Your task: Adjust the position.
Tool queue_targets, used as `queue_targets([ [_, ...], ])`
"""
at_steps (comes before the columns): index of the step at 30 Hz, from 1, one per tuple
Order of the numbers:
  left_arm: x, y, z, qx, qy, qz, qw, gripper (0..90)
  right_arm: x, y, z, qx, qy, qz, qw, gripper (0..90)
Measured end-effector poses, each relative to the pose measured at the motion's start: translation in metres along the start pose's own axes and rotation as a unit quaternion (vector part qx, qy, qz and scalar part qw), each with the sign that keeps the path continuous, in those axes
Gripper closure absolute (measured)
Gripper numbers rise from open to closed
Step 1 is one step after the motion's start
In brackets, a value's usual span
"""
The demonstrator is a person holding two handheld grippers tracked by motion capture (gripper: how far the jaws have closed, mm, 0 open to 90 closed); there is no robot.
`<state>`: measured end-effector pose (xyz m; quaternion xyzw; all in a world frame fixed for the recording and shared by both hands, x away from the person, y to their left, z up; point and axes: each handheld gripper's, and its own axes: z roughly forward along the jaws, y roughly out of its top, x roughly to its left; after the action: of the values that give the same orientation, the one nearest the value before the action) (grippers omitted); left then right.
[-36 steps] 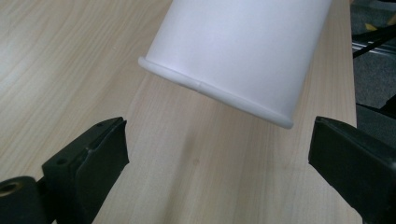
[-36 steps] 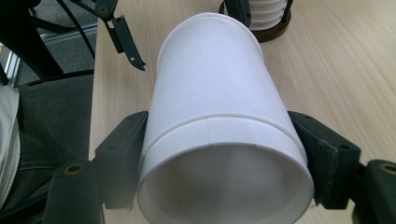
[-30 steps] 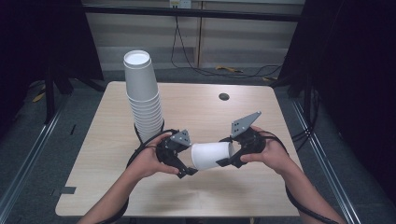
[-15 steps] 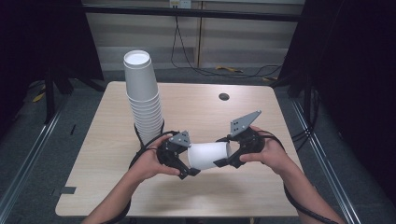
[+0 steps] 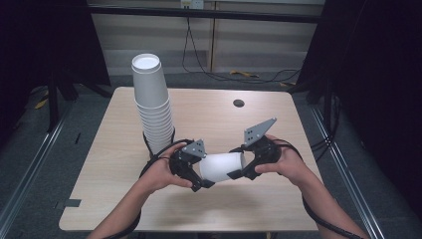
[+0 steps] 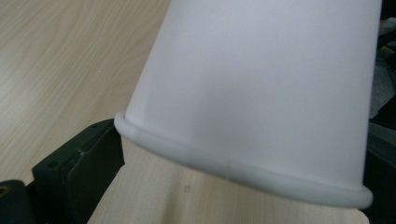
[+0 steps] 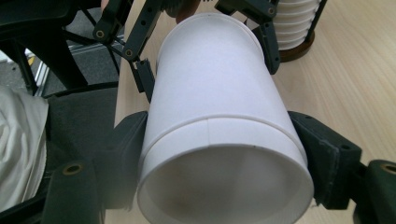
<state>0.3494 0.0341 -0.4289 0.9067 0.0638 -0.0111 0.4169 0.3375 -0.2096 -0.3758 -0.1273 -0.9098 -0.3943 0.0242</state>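
- We are letting go with the left gripper [image 5: 199, 175]: its jaws have just been opening, and they are now standing wide on either side of the white paper cup [image 5: 222, 166], whose rolled rim is sitting between them in the left gripper view without our being able to see a pad pressing on it.
- We are clamping the right gripper [image 5: 242, 164] on the cup's other end; in the right gripper view both black jaws are pressing its sides.
- We are judging that the cup is passing from left to right, so the right gripper alone is carrying it, lying sideways just above the counter [image 5: 209, 119].
- Beyond our hands, the tall stack of cups [image 5: 152, 102] is standing upside down on the counter.
- We are finding no brand, label or writing anywhere.
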Motion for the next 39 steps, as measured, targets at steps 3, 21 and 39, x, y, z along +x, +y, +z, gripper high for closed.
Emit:
queue_targets([
  [3,-0.001,0.001,0.000,0.002,-0.001,0.006,1.0000,0.8,0.001,0.001,0.002,0.002,0.004,-0.003,1.0000,24.5],
  [21,-0.003,0.005,-0.005,0.026,-0.010,0.007,0.9996,16.6,-0.003,-0.003,0.003,-0.004,0.018,0.003,0.9998,24.8],
  [39,-0.007,0.011,-0.006,0.083,0.008,0.015,0.9964,17.9,0.002,0.002,0.008,0.044,-0.023,-0.025,0.9985,13.4],
])
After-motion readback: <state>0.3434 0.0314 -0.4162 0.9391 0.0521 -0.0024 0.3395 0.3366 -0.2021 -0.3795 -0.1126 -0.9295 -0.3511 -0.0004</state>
